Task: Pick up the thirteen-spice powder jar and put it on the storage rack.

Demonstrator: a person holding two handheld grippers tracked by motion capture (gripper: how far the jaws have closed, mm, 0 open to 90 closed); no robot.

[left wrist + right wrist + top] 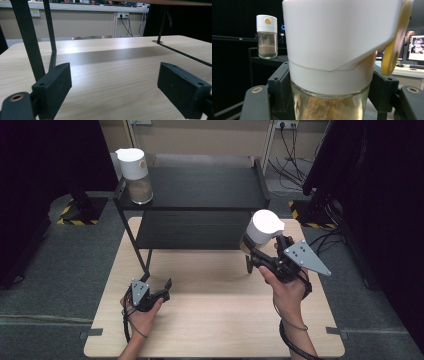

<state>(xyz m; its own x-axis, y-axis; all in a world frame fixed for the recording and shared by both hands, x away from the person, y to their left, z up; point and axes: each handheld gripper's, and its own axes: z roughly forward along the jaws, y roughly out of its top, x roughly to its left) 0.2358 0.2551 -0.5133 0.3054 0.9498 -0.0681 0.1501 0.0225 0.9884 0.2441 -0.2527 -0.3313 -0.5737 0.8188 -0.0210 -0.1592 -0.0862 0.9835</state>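
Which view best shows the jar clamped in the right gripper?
The right gripper view: the held jar is close up, white cap over glass with brownish powder, jaws pressing both sides. The high view shows the right gripper holding it above the table, small and from above. The left gripper view adds nothing about it.

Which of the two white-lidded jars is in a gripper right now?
The jar by the shelf's front right, clamped by the right gripper; the other jar stands on the shelf's top left.

Bare table (210, 320) between tools — black rack (200, 195) blocks beyond.
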